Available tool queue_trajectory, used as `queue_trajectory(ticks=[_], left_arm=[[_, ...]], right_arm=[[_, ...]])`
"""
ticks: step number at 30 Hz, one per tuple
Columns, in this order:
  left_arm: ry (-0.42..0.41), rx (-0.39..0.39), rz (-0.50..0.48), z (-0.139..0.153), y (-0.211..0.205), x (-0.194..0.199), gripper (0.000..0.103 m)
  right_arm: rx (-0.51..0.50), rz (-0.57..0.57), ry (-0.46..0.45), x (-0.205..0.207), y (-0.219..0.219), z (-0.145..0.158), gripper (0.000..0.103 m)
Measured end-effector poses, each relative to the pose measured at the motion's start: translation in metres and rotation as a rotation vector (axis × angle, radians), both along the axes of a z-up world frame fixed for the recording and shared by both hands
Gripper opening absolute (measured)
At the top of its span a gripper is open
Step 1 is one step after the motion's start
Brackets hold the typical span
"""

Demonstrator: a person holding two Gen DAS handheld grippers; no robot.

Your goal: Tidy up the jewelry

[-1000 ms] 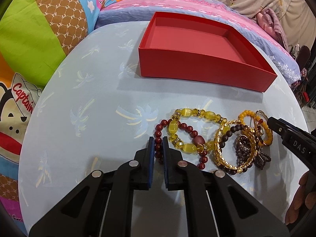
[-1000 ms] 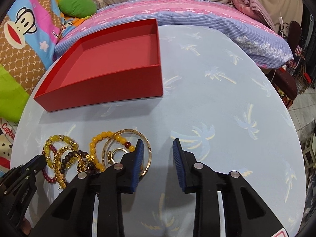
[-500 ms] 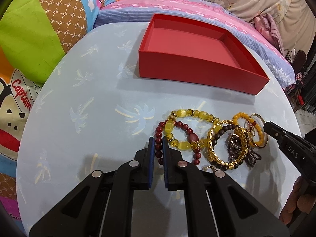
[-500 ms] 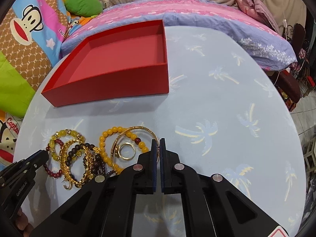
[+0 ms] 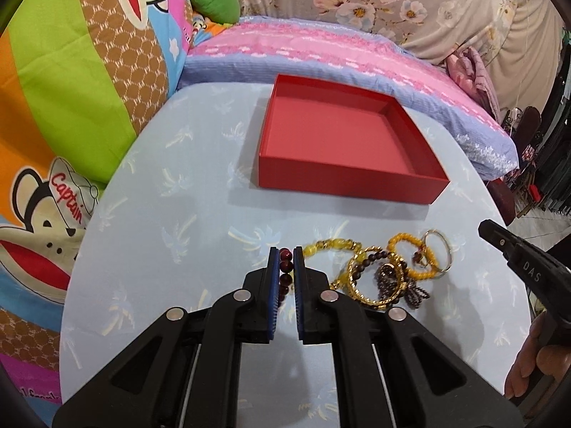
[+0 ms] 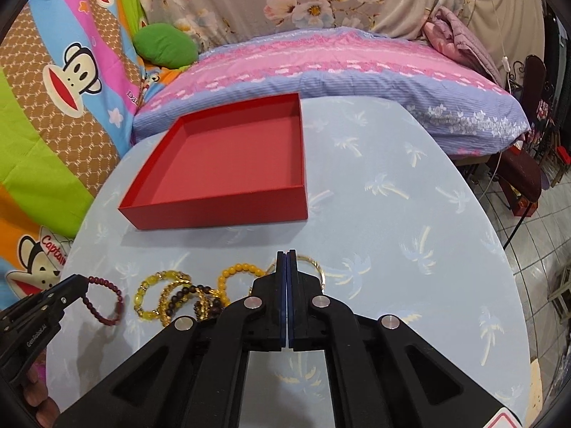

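Observation:
My left gripper [image 5: 286,249] is shut on a dark red bead bracelet [image 5: 285,269] and holds it lifted off the table; in the right wrist view the bracelet [image 6: 107,299] hangs from the left gripper [image 6: 80,281]. My right gripper [image 6: 286,252] is shut on a thin gold bangle [image 6: 314,267], which shows in the left wrist view [image 5: 439,253]. A pile of yellow, gold and dark bracelets [image 5: 374,271] lies on the table. An empty red box [image 5: 342,142] stands behind it.
The round table [image 6: 392,214] has a pale blue palm-print cloth. A bed with a pink and blue cover [image 6: 339,60] and cartoon monkey bedding [image 5: 71,89] surround the far side. A tiled floor [image 6: 535,249] drops off at right.
Both grippers rose and pulled back. The left lifted the dark red bracelet out of the pile. The right, open a second ago, closed on the gold bangle.

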State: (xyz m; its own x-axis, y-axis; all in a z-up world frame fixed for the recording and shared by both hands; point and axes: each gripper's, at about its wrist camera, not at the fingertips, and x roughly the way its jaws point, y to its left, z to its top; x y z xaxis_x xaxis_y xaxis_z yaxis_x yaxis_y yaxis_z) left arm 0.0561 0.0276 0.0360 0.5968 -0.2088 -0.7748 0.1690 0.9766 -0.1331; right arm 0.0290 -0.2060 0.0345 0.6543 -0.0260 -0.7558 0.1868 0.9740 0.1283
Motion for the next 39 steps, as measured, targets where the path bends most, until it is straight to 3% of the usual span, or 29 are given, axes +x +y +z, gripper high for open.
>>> queue_trajectory(ticks=[6,11,13,15,20,24,28,34,39], left_arm=[[-0.031,-0.009,-0.001,0.013,0.0,0.0,0.007],[-0.008,-0.01,-0.011,0.004,-0.005,0.001,0.007],[0.002,-0.01,-0.014,0.0,-0.006,0.001,0.007],[0.012,-0.01,-0.014,-0.003,-0.007,0.004,0.008],[0.029,-0.01,-0.016,-0.01,-0.009,0.008,0.008],[0.041,-0.009,-0.018,-0.015,-0.01,0.01,0.008],[0.05,-0.012,-0.016,-0.017,-0.011,0.013,0.008],[0.042,-0.015,-0.016,-0.012,-0.008,0.015,0.007],[0.019,-0.029,-0.03,0.003,-0.005,0.02,0.007]], right_arm=[[-0.003,-0.004,0.047,0.005,-0.008,-0.015,0.001],[0.055,-0.028,0.133,0.012,-0.019,-0.047,0.016],[0.049,-0.023,0.135,0.015,-0.018,-0.05,0.032],[0.022,-0.021,0.128,0.018,-0.015,-0.051,0.042],[0.026,-0.031,0.158,0.029,-0.019,-0.063,0.038],[0.01,-0.029,0.167,0.031,-0.019,-0.069,0.026],[-0.027,-0.018,0.168,0.033,-0.016,-0.07,0.003],[-0.024,-0.016,0.147,0.029,-0.015,-0.059,0.003],[-0.017,0.0,0.08,0.027,-0.015,-0.028,0.003]])
